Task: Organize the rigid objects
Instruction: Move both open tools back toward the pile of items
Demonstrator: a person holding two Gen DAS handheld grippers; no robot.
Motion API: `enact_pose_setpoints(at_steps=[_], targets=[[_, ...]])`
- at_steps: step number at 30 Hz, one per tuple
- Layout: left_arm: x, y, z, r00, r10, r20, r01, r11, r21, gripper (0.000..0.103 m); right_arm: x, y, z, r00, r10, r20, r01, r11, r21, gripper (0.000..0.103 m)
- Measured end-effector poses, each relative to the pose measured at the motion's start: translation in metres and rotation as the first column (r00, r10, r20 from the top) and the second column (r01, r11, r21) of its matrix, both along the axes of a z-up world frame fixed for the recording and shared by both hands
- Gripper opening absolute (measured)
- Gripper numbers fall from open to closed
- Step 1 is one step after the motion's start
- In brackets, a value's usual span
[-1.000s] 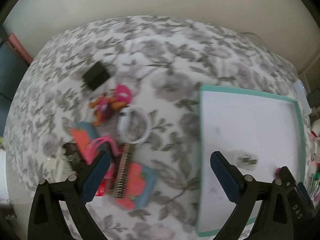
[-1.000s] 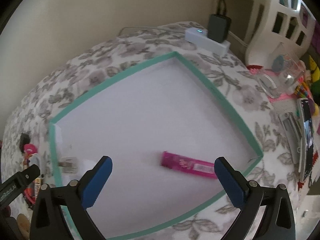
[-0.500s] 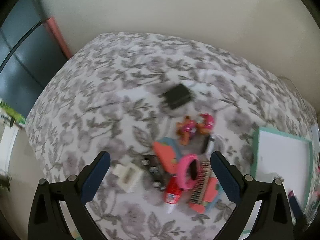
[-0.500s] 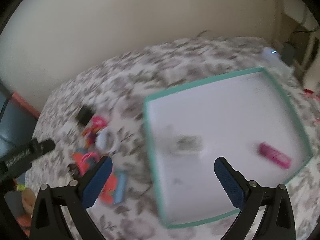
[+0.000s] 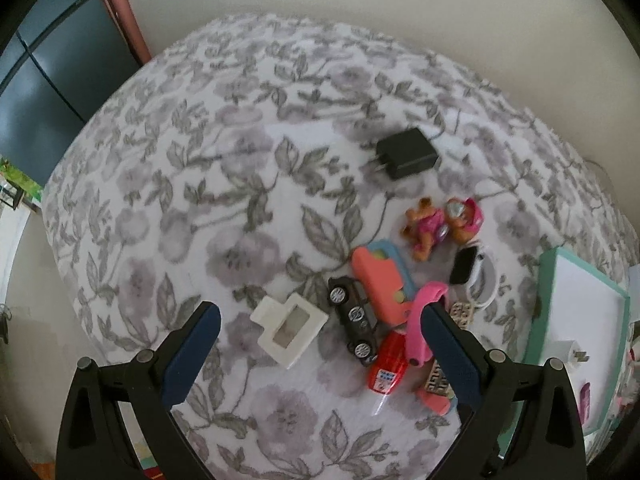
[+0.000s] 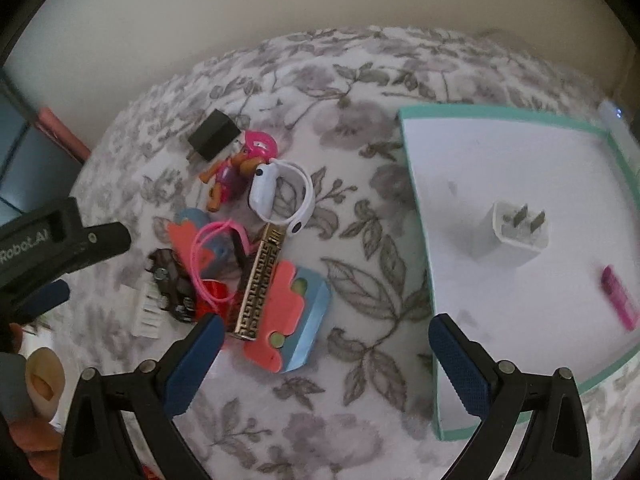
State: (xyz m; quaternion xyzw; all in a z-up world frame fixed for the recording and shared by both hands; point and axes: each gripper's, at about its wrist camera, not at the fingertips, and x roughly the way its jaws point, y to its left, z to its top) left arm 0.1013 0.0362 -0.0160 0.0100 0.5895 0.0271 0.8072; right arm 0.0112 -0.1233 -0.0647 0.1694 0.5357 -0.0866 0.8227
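Observation:
A pile of small objects lies on the flowered cloth: a black charger (image 5: 406, 158), a pink toy pup (image 5: 440, 224), a white-banded watch (image 6: 280, 196), a coral and blue case (image 6: 292, 316), a gold patterned bar (image 6: 260, 284), a black toy car (image 5: 354, 316), a red bottle (image 5: 388, 368) and a flat white piece (image 5: 288, 330). My left gripper (image 5: 319, 312) hangs open above the white piece and the car. My right gripper (image 6: 325, 324) is open over the cloth between the pile and the teal-rimmed tray (image 6: 420, 208). The tray holds a white plug (image 6: 516, 232) and a pink tube (image 6: 620, 296).
A wall runs close behind the table. A dark cabinet (image 5: 44, 80) stands at the far left. In the right wrist view the left gripper (image 6: 92, 264) reaches in from the left, with a person's hand (image 6: 40, 380) below it. Bare cloth stretches left of the pile.
Both views have swung left, away from the tray. My left gripper now sits over the pile's left side. My right gripper has drawn back out of the tray toward the pile.

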Motion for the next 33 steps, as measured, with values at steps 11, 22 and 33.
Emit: enact_pose_setpoints(at_steps=[11, 22, 33], targets=[[0.009, 0.009, -0.046, 0.989, 0.061, -0.133, -0.064, 0.998, -0.018, 0.100, 0.002, 0.004, -0.017, 0.999, 0.011, -0.042, -0.008, 0.997, 0.072, 0.103], [0.017, -0.003, -0.053, 0.991, 0.034, -0.130, -0.037, 0.999, -0.014, 0.076, 0.003, 0.005, -0.021, 0.998, 0.026, -0.049, -0.021, 0.993, 0.113, 0.102], [0.017, -0.020, -0.048, 0.993, -0.013, -0.113, 0.009, 0.999, -0.037, 0.051, 0.000, -0.010, -0.003, 0.999, -0.023, 0.028, 0.019, 0.992, 0.129, 0.092]])
